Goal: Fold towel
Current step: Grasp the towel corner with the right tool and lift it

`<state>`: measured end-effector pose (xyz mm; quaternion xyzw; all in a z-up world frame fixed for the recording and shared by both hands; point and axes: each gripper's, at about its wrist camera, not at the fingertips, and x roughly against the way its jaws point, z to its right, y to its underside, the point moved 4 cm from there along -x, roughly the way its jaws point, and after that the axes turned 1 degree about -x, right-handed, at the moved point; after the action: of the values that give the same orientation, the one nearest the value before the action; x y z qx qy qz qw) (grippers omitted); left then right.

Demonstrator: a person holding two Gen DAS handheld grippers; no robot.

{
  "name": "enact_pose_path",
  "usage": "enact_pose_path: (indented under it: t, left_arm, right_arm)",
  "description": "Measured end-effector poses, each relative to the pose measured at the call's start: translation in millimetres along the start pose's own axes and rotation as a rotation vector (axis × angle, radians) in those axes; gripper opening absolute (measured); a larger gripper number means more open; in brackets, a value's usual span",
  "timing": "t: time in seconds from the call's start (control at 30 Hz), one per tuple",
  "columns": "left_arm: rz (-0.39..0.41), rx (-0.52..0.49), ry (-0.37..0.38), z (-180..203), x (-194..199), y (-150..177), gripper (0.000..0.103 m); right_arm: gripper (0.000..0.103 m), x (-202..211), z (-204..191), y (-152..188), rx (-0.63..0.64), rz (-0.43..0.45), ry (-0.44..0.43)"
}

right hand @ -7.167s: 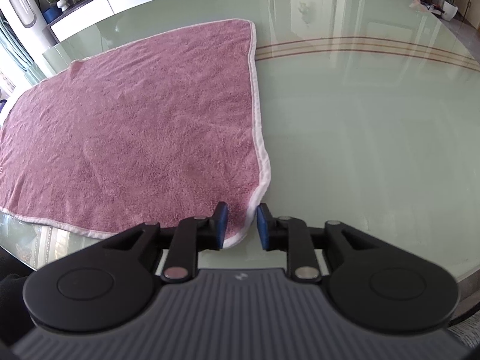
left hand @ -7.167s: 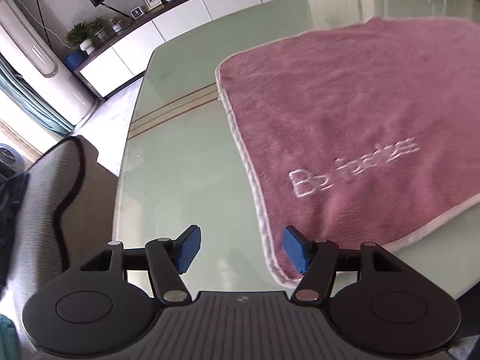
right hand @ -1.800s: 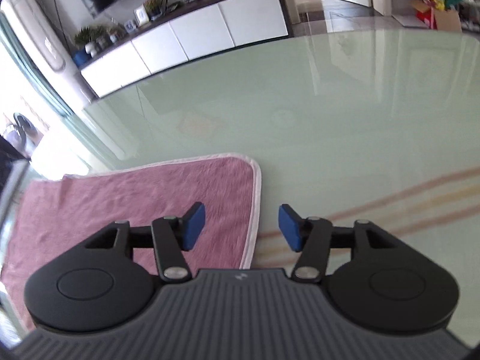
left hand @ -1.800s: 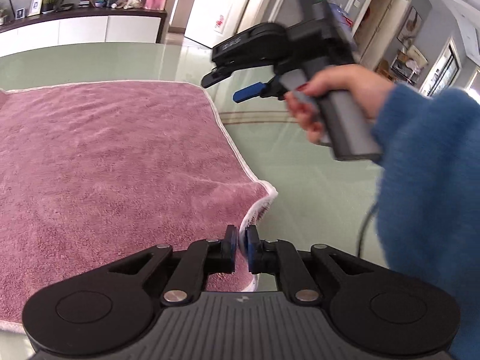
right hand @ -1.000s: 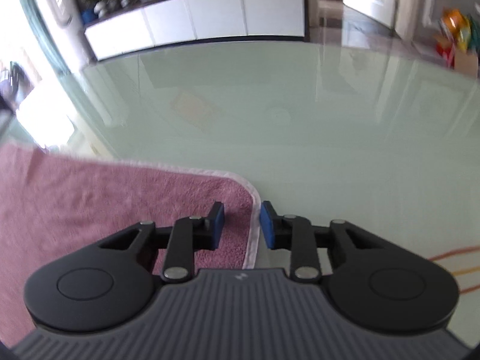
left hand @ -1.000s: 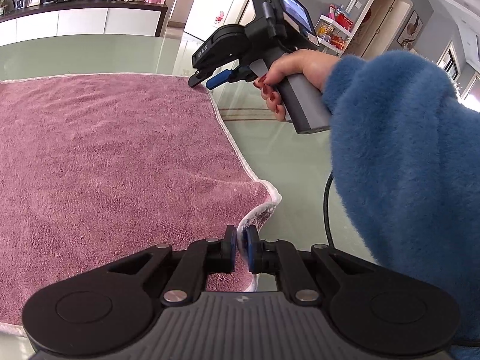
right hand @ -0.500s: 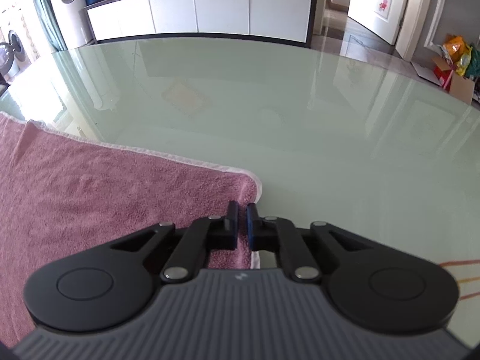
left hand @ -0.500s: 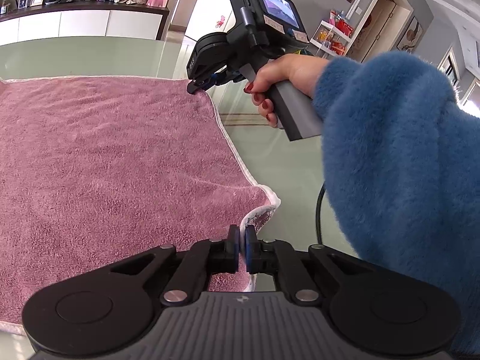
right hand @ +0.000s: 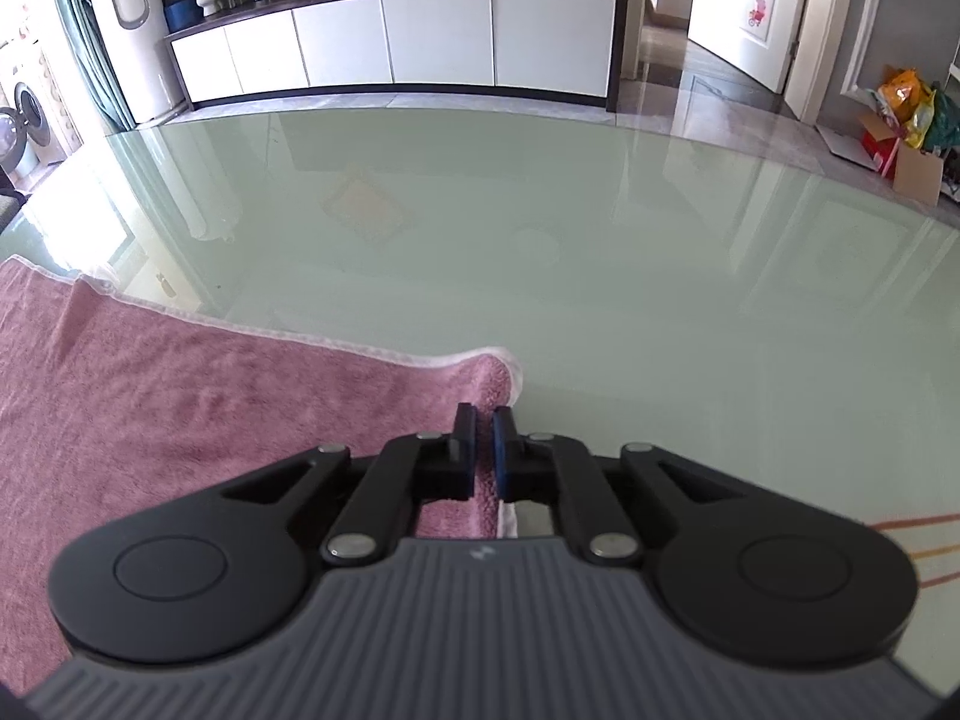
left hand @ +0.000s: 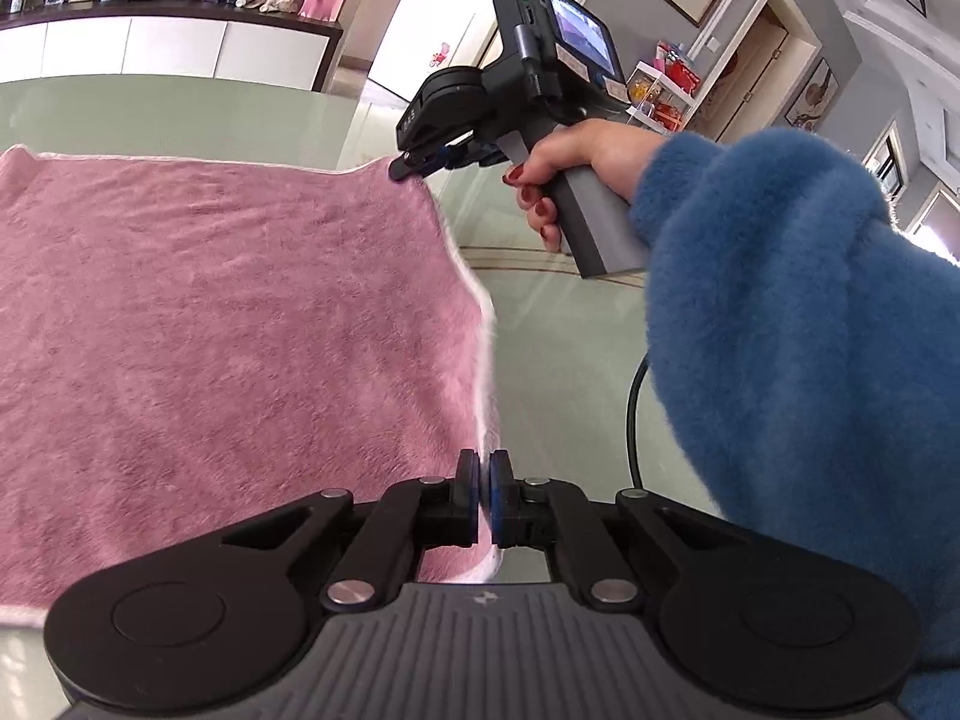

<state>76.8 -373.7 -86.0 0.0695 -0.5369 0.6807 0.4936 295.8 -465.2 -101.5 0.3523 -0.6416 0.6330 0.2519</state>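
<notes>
A pink towel (left hand: 228,324) with a white hem lies on the pale green glass table (left hand: 558,372). My left gripper (left hand: 483,480) is shut on the towel's near right corner, and the hem rises taut from the table to its blue pads. In the same view my right gripper (left hand: 408,168), held by a hand in a blue fleece sleeve, pinches the far right corner. The right wrist view shows that gripper (right hand: 483,420) shut on the raised corner of the towel (right hand: 180,420), the hem curling just ahead of its tips.
The glass table (right hand: 540,252) stretches far ahead of the right gripper. A white sideboard (right hand: 396,54) with plants and frames stands against the far wall. A black cable (left hand: 635,414) hangs beside the blue sleeve (left hand: 798,324).
The right gripper came down on the far corner and shut on it. Both held corners have since lifted slightly, pulling the towel's right edge straight and taut.
</notes>
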Motion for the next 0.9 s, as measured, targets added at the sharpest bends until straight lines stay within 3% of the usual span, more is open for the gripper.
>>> enact_pose_path:
  t: [0.33,0.7,0.9]
  left_arm:
    - [0.033,0.017,-0.035,-32,38,-10,0.004]
    - [0.127,0.102,-0.179,-85,64,-14,0.004]
    - [0.170,0.170,-0.266,-127,99,-17,0.004]
  right_arm:
    - [0.006,20,-31,-23,-0.047,0.069,-0.080]
    - [0.006,28,-91,-42,-0.050,0.097,-0.170]
    - [0.006,23,-130,-57,-0.027,0.102,-0.204]
